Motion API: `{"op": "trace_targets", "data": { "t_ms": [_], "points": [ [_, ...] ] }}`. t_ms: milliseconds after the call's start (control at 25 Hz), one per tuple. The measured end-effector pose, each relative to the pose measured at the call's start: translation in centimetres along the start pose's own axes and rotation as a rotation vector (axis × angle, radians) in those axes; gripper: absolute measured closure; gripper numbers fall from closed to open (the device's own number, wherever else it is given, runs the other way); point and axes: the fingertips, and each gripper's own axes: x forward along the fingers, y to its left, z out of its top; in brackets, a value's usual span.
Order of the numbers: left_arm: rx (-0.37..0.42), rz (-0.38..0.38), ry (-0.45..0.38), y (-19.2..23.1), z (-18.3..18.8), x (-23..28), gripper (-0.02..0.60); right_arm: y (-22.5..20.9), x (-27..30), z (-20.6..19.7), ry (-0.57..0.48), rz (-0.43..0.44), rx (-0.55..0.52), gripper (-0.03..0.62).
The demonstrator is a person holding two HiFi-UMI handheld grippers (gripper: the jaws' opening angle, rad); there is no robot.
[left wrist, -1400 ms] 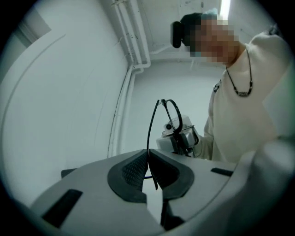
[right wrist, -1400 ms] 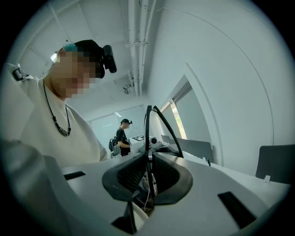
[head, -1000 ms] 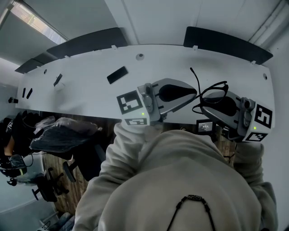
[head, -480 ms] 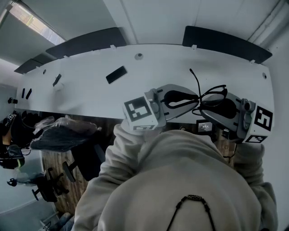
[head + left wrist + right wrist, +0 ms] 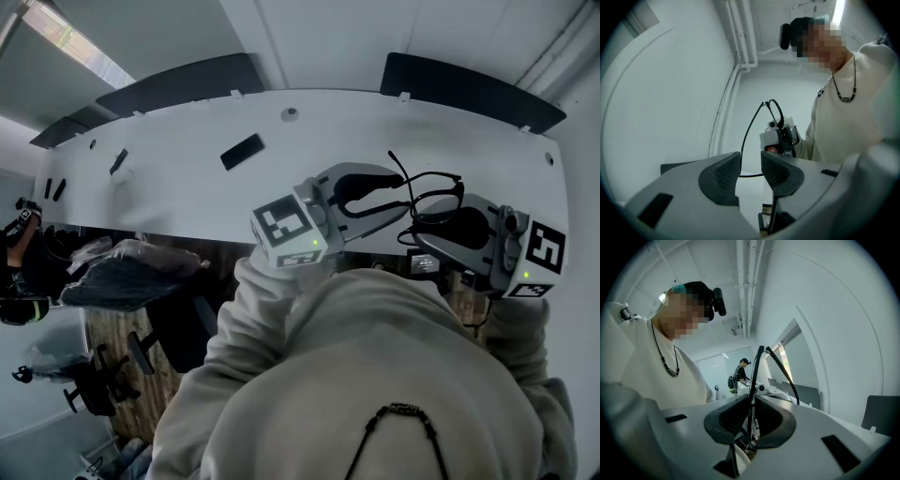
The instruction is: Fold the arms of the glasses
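Note:
Black glasses point(image 5: 434, 176) hang in the air over the white desk's point(image 5: 169, 187) near edge, between my two grippers. My right gripper point(image 5: 424, 223) is shut on the frame, which stands upright between its pads point(image 5: 736, 416), and one thin arm point(image 5: 785, 373) curves away from it. My left gripper point(image 5: 398, 190) faces it from the left. Its jaws have just been opening and now stand apart. The other thin arm point(image 5: 751, 126) runs through the gap, and the pads point(image 5: 723, 172) do not press on it.
A flat black object point(image 5: 242, 152) lies on the desk farther left, and dark partition panels point(image 5: 469, 89) stand behind. An office chair with clothing point(image 5: 131, 277) is below the desk's left side. A small display device point(image 5: 424, 262) sits under the right gripper. A person stands far off point(image 5: 740, 371).
The left gripper's jaws were shut on a glasses arm and now stand apart, letting it go. The left gripper has sunk slightly. The right gripper and the frame have stayed put.

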Motion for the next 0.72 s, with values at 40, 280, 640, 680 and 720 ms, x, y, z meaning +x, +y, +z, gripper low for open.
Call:
{"op": "trace_targets", "data": {
  "t_ms": [40, 280, 640, 680, 720],
  "points": [
    [0.000, 0.017, -0.006, 0.3, 0.1, -0.2, 0.445, 0.0, 0.1, -0.1, 0.005, 0.005, -0.001, 0.534],
    [0.015, 0.076, -0.001, 1.1, -0.2, -1.0, 0.443, 0.4, 0.4, -0.2, -0.001, 0.020, 0.005, 0.534],
    [0.059, -0.011, 0.043, -1.3, -0.7, 0.3, 0.555, -0.3, -0.1, 0.8, -0.037, -0.034, -0.010, 0.534],
    [0.063, -0.027, 0.048, -1.8, -0.8, 0.4, 0.555, -0.5, -0.2, 0.8, -0.045, -0.043, -0.009, 0.534],
    [0.065, -0.041, 0.048, -2.1, -0.9, 0.5, 0.554, -0.6, -0.3, 0.9, -0.053, -0.050, -0.009, 0.534]
  ]
}}
